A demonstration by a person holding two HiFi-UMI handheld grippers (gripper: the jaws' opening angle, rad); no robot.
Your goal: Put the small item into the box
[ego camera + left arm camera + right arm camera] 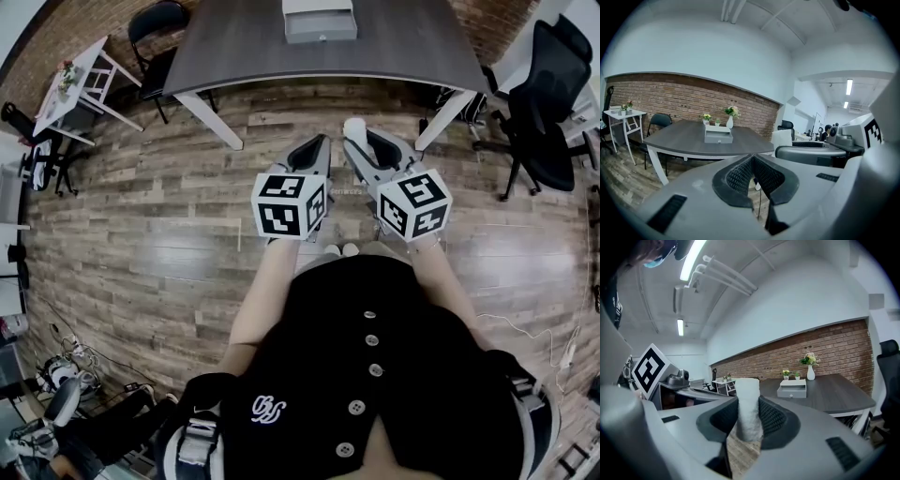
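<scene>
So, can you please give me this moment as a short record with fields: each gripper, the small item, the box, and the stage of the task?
left gripper: jaws together, nothing between them
right gripper: shut on the white roll
white roll: upright between the jaws, its top above them
box: grey, on the dark table, towards its far side
person: stands on the wood floor, away from the table
task stage: item held, not yet in the box

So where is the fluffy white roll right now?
The white roll stands upright, clamped between the jaws of the right gripper, held above the wood floor in front of the grey table.
</scene>
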